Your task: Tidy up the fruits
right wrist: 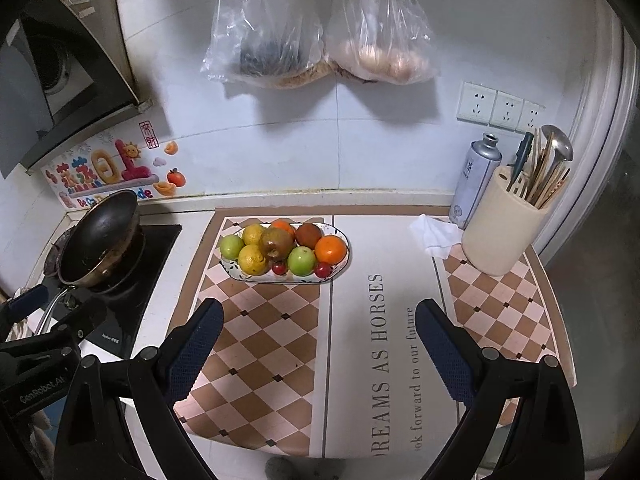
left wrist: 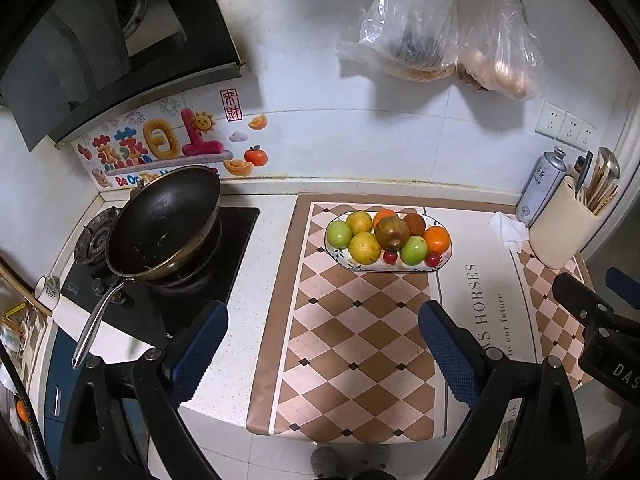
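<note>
**Soft overhead light, heavy fisheye bending**

Both views are lit evenly from above, cool and moderately bright. Grey shadows are thrown beneath the hanging plastic bags [right wrist: 320,28] onto the wall. Glare is caught on the bag film and the pan handle [left wrist: 94,320]. Straight lines are bowed strongly, corners are blacked out, and the far edges are softened.

The white speckled stone countertop [right wrist: 192,232] carried a brown-and-cream diamond-patterned mat [right wrist: 256,344], a black glass gas hob [right wrist: 132,304] at the left and a grey metal canister [right wrist: 474,180] near the wall
</note>
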The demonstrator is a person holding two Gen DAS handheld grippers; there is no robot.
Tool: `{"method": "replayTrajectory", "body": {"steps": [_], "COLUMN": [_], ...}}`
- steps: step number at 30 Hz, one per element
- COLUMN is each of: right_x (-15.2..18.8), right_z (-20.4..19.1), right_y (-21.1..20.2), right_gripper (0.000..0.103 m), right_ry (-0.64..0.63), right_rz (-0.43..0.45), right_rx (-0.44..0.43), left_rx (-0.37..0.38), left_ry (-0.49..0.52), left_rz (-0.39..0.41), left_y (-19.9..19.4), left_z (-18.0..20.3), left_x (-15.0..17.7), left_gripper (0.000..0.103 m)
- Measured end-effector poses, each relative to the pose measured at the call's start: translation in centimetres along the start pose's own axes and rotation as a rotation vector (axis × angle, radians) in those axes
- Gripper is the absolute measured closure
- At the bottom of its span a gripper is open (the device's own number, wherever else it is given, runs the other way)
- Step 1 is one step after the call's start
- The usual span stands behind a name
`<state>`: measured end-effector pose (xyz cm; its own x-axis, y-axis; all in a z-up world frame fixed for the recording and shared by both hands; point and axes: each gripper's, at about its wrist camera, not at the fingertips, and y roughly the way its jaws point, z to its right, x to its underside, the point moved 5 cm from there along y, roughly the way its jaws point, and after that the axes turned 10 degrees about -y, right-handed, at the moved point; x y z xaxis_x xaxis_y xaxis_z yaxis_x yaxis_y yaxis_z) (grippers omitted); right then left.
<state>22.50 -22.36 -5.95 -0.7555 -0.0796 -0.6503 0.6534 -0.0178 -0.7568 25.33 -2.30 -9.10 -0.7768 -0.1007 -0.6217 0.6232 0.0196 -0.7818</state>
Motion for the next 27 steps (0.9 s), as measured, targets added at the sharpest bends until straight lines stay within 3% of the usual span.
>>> {"method": "replayTrajectory", "body": {"steps": [27], "right_x": [0.46], "right_z": [0.85], "right_y": [0.33], "right_gripper": [0.004], "right_ry": [-0.001], "right_rz": [-0.010], "right_rx": [-0.002], "left_rx": [0.009], "left_ry": [-0.019], "left_rz": [-0.016], "left_y": [-0.06], "left_z": [0.91], "left_x": [0.35], "left_gripper": [0.005]}}
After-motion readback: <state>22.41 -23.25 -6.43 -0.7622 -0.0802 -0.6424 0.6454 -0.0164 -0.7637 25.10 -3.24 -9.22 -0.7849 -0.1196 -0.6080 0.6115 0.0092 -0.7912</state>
